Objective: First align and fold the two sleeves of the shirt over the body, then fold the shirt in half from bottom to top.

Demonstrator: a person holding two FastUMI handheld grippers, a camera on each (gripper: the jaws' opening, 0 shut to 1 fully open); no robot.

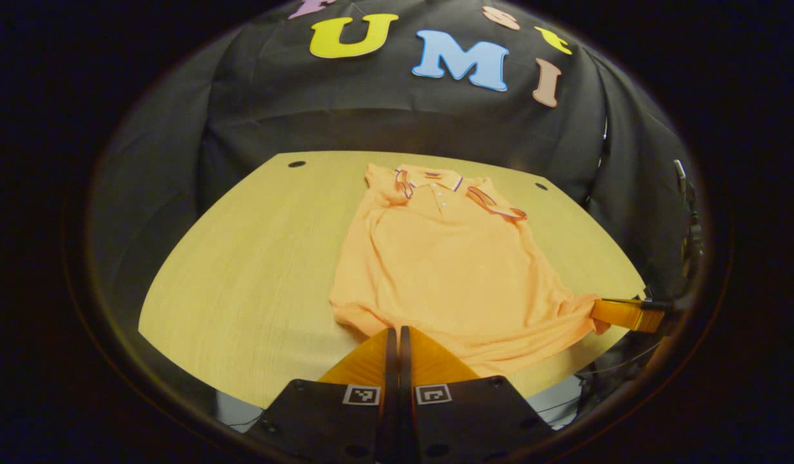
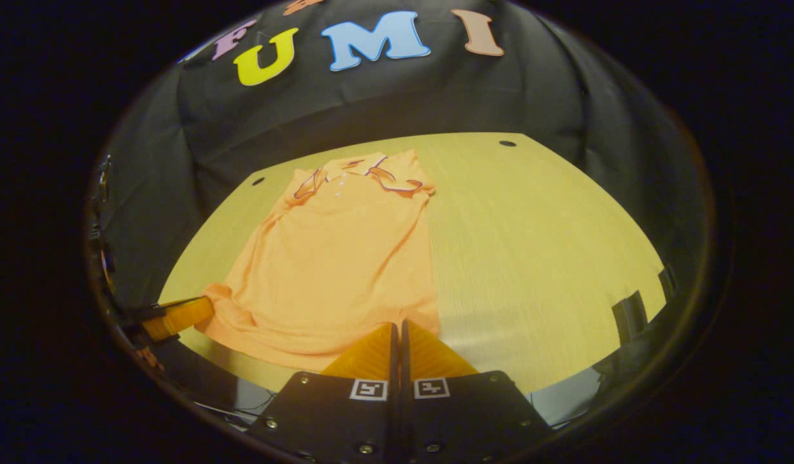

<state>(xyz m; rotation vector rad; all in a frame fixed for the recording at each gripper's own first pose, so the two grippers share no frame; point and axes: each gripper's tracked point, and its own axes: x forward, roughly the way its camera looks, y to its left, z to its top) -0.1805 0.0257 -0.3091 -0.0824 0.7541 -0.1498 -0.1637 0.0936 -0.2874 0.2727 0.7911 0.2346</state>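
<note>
An orange polo shirt (image 1: 445,264) lies flat on the light wooden table (image 1: 255,270), with its front side up. The collar (image 1: 429,177) is at the far side, near the black cloth wall, and the bottom hem is at the near edge of the table. The collar has a thin dark stripe along its border, and a few small white buttons are under it. Both sleeves are already folded over the body: their striped cuffs rest on the chest, one at each side of the collar. The body is mostly smooth, with soft wrinkles that run toward the two lower corners.

In the left gripper view, the left gripper (image 1: 397,332) is at the lower hem, at its own side of the shirt. Its jaws are closed together with almost no gap, and the hem cloth meets the tips. I cannot tell if cloth is really caught between them.

In the right gripper view, the right gripper (image 2: 397,325) is at the other lower corner (image 2: 429,316), the jaws equally narrow. In the left gripper view its fingertips (image 1: 606,314) touch the corner, which is pulled a little to a point.
</note>
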